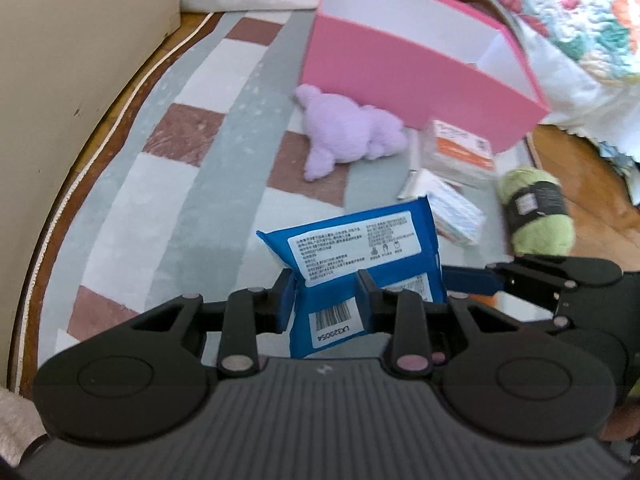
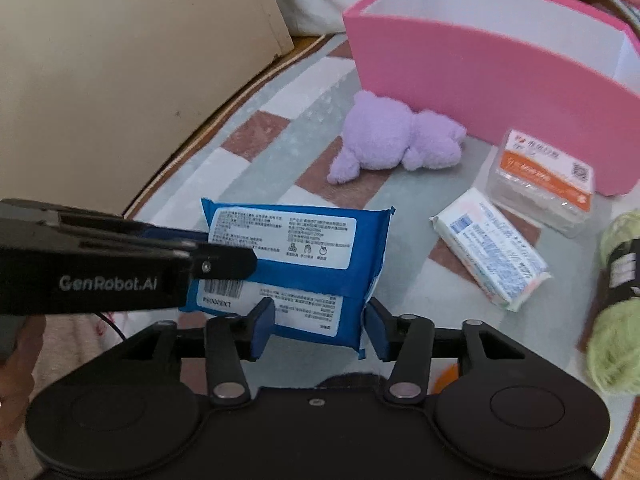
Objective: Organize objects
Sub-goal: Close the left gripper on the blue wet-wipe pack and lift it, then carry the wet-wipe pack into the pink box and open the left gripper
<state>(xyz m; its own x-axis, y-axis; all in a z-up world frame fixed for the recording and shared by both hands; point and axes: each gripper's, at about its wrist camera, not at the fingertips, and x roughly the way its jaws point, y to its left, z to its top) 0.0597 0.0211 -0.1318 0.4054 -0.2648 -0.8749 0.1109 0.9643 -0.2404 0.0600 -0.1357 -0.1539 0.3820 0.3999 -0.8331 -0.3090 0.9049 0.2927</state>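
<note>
A blue wipes pack (image 1: 360,256) is held above the checked rug. My left gripper (image 1: 326,300) is shut on its lower end. My right gripper (image 2: 318,326) has its jaws around the pack's (image 2: 296,256) other edge, pads close to or touching it; it looks shut on it. An open pink box (image 1: 416,76) (image 2: 492,80) stands at the back. On the rug lie a purple plush toy (image 1: 348,132) (image 2: 396,140), an orange-labelled clear pack (image 1: 460,148) (image 2: 544,176), a white tissue pack (image 1: 448,208) (image 2: 492,248) and a green yarn ball (image 1: 536,208) (image 2: 616,304).
A beige cabinet wall (image 1: 80,60) (image 2: 120,60) stands on the left. The rug's edge (image 1: 100,140) curves along a wooden floor. Floral bedding (image 1: 580,20) hangs at the back right. The left gripper's body (image 2: 100,256) crosses the right wrist view.
</note>
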